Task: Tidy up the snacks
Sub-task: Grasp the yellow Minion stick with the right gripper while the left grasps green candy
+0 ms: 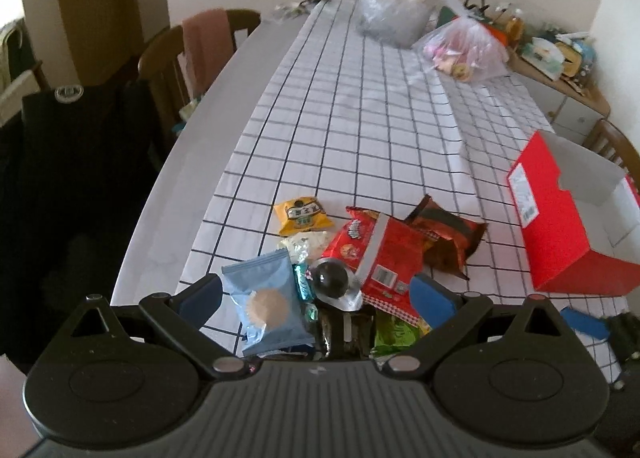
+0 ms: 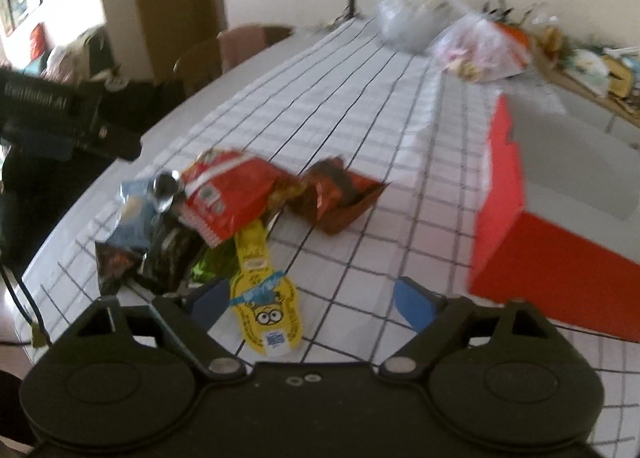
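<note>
The right wrist view is smeared with blur, so print on the wrappers there is unreadable, and in the left wrist view the near end of the snack pile [image 1: 340, 270] disappears under the body of the left hand-held gripper [image 1: 316, 294]; a dark packet and a green one are only partly visible there. That gripper has its blue-padded fingers spread wide, holding nothing, with the pile between and just beyond them: a light blue cookie packet [image 1: 268, 298] by the left finger, a black foil-wrapped ball [image 1: 332, 278] in the middle, and a red snack bag [image 1: 376, 254] by the right finger. A small yellow packet [image 1: 302, 216] lies farther out on the checked cloth of the desk [image 1: 360, 118]. The right hand-held gripper [image 2: 316, 304] is likewise spread and empty, with a yellow Minions pouch [image 2: 266, 306] lying just inside its left finger. The red box [image 2: 548, 226] stands open to its right, cut off by the frame edge.
</note>
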The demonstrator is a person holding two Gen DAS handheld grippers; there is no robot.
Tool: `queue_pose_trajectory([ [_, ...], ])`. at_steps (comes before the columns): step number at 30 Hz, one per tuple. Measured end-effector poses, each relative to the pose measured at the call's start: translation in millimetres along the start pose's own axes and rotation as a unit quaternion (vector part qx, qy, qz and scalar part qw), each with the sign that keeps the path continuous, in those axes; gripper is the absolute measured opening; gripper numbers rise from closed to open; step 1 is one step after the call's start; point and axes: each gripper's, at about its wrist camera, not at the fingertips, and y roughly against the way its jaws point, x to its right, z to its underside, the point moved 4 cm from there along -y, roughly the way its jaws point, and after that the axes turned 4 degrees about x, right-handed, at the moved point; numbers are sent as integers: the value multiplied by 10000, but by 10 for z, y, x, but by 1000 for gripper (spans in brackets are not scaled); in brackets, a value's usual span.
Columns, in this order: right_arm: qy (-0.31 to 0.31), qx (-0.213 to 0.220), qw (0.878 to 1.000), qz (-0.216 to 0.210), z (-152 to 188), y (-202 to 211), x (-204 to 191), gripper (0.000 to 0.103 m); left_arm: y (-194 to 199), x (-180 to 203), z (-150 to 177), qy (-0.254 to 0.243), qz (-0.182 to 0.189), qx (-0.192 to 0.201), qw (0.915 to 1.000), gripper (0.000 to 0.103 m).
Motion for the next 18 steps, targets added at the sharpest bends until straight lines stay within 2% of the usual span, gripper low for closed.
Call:
queue_pose_trajectory([
  [5,240,-335,9985,-356,27,-287,-54,81,-160,28,20,-57,-126,-177,9997,95],
  [8,355,-577,9964,-512,69,-396,-83,78,-292,28,39,23,-114,-385,9992,85],
  [11,379,-769,9946,-586,94,-481,-77,74,-412,5,18,179,-26,-577,9982,76],
  [18,311,-906,9927,-738,82,-582,-96,73,-624,-97,-77,694,280,-891,9932,67],
])
